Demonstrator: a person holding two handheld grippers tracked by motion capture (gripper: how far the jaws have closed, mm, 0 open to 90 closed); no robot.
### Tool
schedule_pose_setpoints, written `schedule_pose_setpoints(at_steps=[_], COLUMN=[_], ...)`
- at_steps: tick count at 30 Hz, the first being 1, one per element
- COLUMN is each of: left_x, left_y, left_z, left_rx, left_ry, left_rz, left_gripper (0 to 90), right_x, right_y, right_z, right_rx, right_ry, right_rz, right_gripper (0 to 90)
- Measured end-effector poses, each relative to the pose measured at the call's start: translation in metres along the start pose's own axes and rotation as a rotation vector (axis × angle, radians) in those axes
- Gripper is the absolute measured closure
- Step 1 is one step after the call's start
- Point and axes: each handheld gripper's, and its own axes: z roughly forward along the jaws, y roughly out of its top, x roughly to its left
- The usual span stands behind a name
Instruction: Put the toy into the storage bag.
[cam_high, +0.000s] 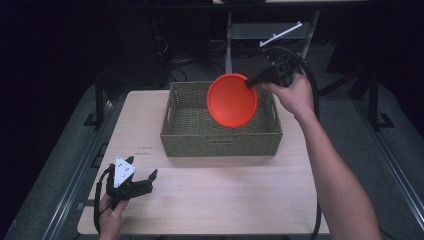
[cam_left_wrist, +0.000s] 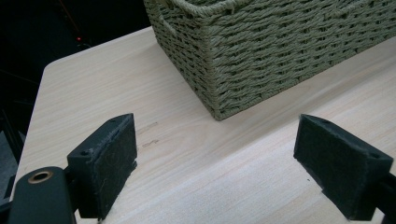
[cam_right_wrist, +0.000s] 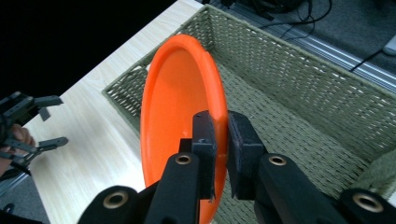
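The right hand-held gripper (cam_high: 251, 83) is clenched on the rim of an orange plastic plate (cam_high: 232, 100), holding it on edge above the woven basket (cam_high: 192, 135). In the high view the plate hangs tilted over the basket's right half, its hollow face turned toward the camera and its lower edge in front of the basket's near wall. In the right gripper view the two black pads (cam_right_wrist: 205, 140) pinch the plate's rim (cam_right_wrist: 219, 100) from either side, one pad inside the hollow and one on the back, with the basket's woven floor and far wall beyond it. The plate touches nothing but the pads, as far as the views show

The basket, olive-green and rectangular with a cut-out handle in its side wall, sits toward the far edge of the pale wooden tabletop (cam_high: 225, 200). No contents can be made out inside it beneath the plate

The left hand-held gripper (cam_high: 137, 182) is released: in the left gripper view its jaws stand wide apart with only bare tabletop (cam_left_wrist: 205, 168) between them. It rests low at the tabletop's near-left corner, well apart from the basket, and points toward the basket's near-left corner (cam_left_wrist: 215, 93). The person's left hand (cam_high: 111, 215) grips it from below the tabletop's near edge, and the right forearm (cam_high: 340, 185) reaches in past the basket's right side
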Motion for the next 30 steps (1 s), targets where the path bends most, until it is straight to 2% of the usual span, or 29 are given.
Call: schedule_pose_setpoints(at_steps=[7,14,18,21,28,30], left_x=[0.001,0.001,0.001,0.001,0.001,0.000], left_y=[0.000,0.000,0.000,0.000,0.000,0.000], left_z=[0.000,0.000,-0.001,-0.001,-0.001,0.000], left_rx=[0.001,-0.002,-0.003,0.000,0.003,-0.003], left_ry=[0.002,0.001,0.002,0.002,-0.001,-0.001], left_rz=[0.004,0.004,0.002,-0.008,0.003,-0.007], left_gripper=[12.8,12.8,12.8,12.8,12.8,12.8], right_x=[-0.013,-0.020,-0.026,-0.028,-0.035,-0.036], right_y=[0.000,-0.003,-0.005,-0.006,-0.009,-0.010], right_z=[0.005,0.010,0.015,0.017,0.027,0.029], right_rx=[-0.009,-0.017,-0.009,-0.014,0.002,0.002], right_ry=[-0.023,-0.027,-0.048,-0.051,-0.070,-0.070], right_rz=[0.029,0.049,0.065,0.074,0.092,0.093], right_gripper=[82.2,82.2,82.1,82.2,82.1,82.1])
